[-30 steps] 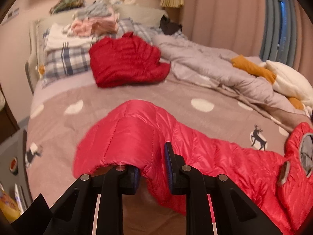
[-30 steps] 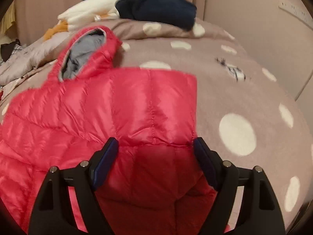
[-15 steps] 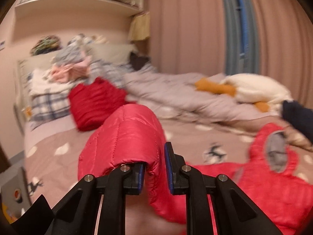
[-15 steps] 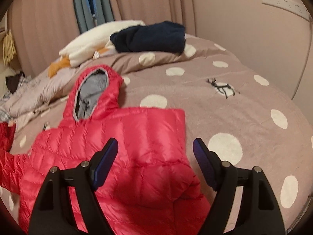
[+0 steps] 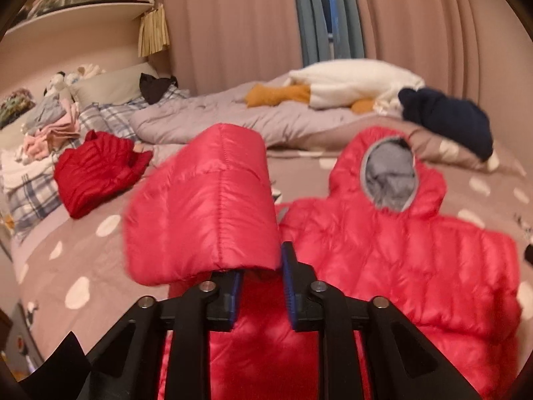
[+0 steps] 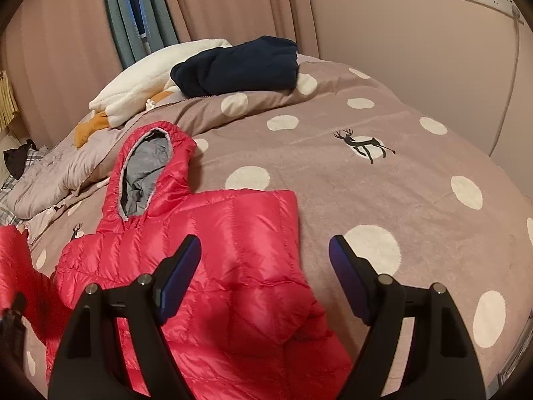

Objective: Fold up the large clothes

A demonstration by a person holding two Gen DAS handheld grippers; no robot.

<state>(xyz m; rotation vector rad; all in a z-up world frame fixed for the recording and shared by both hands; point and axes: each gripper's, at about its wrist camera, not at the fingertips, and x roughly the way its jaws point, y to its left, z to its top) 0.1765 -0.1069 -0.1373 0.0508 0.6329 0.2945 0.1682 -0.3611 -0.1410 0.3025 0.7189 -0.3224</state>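
A bright red hooded down jacket (image 5: 383, 266) lies flat on the dotted bedspread, its grey-lined hood (image 5: 389, 173) pointing toward the curtains. My left gripper (image 5: 261, 266) hovers over the jacket's body. Its jaws are opening, and the cuff end of one sleeve (image 5: 203, 206) is draped over its fingertips, with the pads no longer pinching it. In the right wrist view the jacket (image 6: 233, 250) shows its other side folded in to a straight edge. Above that folded part my right gripper (image 6: 265, 250) stands wide open, holding nothing.
A folded dark red garment (image 5: 96, 173) lies at the left near plaid pillows piled with clothes (image 5: 50, 126). A grey quilt (image 5: 233, 123), a white fleece (image 6: 150, 80) and a navy garment (image 6: 236, 66) line the back. Bare dotted bedspread (image 6: 399, 183) stretches right, to the wall.
My left gripper has carried the sleeve rightward over the jacket's body, and its pads have parted. My right gripper has lifted away from the jacket and stayed open.
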